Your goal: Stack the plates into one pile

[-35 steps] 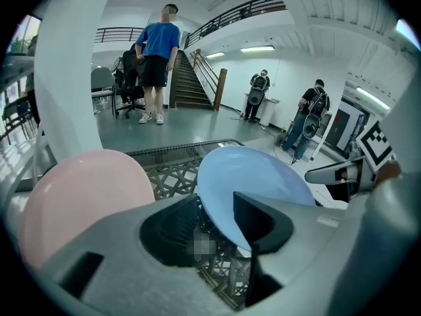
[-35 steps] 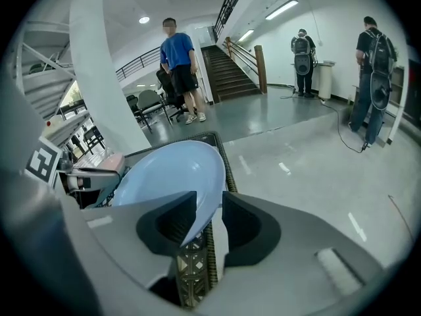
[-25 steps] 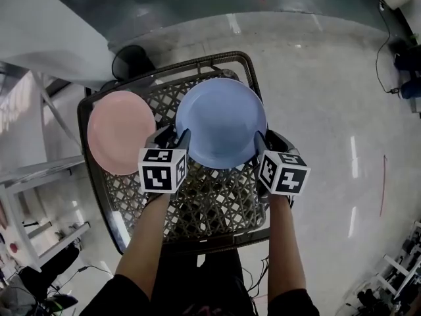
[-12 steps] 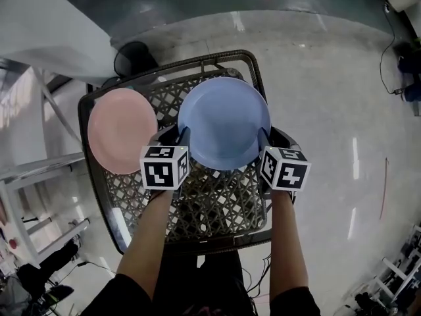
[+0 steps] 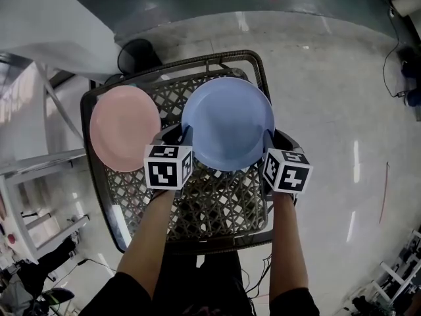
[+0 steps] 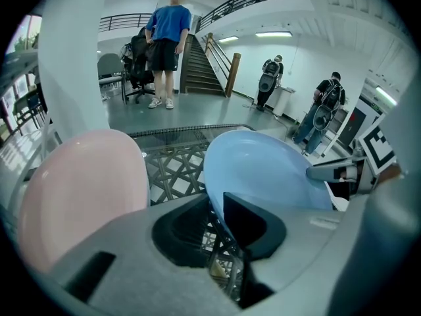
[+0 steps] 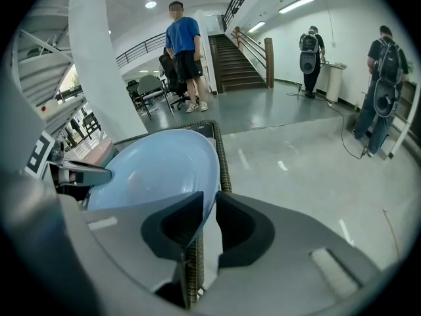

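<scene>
A blue plate lies on the right half of a dark wicker basket, and a pink plate lies on its left half. My left gripper is at the blue plate's near-left rim, my right gripper at its near-right rim. Both pairs of jaws are closing with the rim between them. In the left gripper view the blue plate enters the left gripper with a gap still showing beside it. In the right gripper view the blue plate's edge runs between the right gripper's pads, not clamped.
The basket stands on a polished grey floor. A black round object sits behind its far-left corner, beside a white pillar. White frames stand at the left. People stand far off near stairs.
Both grippers' jaws have narrowed around the blue plate's rim. The plates and the grippers' places have barely shifted.
</scene>
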`<action>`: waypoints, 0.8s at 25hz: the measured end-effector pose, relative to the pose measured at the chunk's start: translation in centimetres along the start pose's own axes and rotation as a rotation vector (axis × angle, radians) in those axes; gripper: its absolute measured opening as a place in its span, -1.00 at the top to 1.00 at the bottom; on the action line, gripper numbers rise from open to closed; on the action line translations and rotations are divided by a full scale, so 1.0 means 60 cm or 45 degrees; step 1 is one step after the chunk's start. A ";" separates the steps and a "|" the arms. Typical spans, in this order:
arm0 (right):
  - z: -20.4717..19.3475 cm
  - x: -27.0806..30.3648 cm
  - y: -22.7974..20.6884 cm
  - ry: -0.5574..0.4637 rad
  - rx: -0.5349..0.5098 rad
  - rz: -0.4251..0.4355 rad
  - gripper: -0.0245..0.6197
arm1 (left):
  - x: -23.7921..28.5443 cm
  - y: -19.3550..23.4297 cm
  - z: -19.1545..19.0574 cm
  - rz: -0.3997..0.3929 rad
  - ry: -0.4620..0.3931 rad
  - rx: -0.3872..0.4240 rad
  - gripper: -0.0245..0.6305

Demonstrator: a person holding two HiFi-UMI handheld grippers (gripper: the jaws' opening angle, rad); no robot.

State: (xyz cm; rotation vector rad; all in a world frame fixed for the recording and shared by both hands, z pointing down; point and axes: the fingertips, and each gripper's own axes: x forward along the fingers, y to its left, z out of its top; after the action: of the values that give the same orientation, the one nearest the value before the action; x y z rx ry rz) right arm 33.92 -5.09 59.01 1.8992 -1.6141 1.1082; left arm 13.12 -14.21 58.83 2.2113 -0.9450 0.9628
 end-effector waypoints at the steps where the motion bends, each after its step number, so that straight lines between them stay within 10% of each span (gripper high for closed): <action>1: 0.000 -0.001 0.000 -0.003 0.001 -0.003 0.71 | -0.001 0.000 0.002 -0.002 -0.005 -0.002 0.73; 20: 0.027 -0.083 -0.003 -0.104 0.026 -0.042 0.71 | -0.060 -0.036 0.056 -0.027 -0.118 0.021 0.76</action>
State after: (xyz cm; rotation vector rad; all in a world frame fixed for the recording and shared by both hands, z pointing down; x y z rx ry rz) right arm 34.53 -3.12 54.17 2.0014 -1.6145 1.0501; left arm 14.36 -13.89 53.61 2.2922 -0.9556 0.8680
